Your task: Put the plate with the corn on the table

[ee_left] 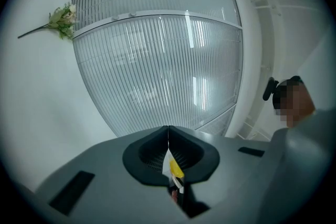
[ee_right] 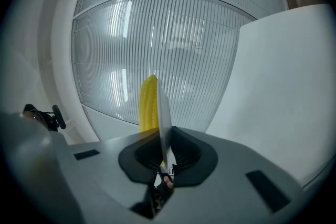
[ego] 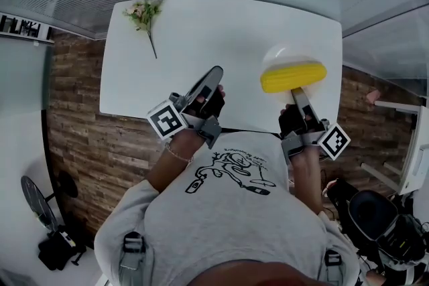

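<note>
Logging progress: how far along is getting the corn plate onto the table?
Done: the right gripper is shut on the rim of the round white plate, yellow corn cob aboard. In hand: the plate is held over the white table. Left: set it down, release. The left gripper is shut, empty.

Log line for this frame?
right claw: shut on plate | corn: on plate | plate: over table | left claw: shut

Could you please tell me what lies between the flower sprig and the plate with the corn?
Only bare white table shows between the flower sprig and the plate in the head view.
</note>
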Tool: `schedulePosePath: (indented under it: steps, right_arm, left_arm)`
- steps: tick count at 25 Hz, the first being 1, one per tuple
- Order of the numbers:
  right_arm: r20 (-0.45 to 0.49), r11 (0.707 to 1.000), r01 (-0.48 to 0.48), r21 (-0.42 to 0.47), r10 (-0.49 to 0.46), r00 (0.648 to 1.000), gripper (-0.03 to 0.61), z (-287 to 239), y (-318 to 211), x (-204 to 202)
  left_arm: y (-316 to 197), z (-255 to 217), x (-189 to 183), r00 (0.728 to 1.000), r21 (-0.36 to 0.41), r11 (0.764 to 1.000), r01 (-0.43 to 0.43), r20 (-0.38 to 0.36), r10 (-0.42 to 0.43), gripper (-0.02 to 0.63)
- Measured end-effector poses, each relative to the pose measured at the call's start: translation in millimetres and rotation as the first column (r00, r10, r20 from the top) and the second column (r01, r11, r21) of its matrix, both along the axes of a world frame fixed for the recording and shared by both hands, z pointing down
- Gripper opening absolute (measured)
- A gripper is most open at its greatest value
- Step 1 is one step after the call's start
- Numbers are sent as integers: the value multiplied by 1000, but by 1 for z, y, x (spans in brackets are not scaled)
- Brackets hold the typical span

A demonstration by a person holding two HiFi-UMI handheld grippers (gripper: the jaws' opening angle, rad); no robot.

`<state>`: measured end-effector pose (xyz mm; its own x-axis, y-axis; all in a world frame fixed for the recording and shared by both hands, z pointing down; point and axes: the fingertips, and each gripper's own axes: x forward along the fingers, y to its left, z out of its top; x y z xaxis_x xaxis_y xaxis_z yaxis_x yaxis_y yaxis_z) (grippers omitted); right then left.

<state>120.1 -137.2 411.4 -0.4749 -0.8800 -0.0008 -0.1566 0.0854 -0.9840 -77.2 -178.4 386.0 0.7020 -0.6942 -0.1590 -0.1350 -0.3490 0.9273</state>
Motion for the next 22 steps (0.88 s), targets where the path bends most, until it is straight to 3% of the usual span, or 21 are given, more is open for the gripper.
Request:
schedulePosePath:
  steps: [22]
  right_arm:
    - [-20, 1000, -9, -27, 8, 1000, 23, 8, 4, 2]
  left_arm:
    - [-3, -1, 3, 1000, -14, 1000, 5, -16, -6, 21]
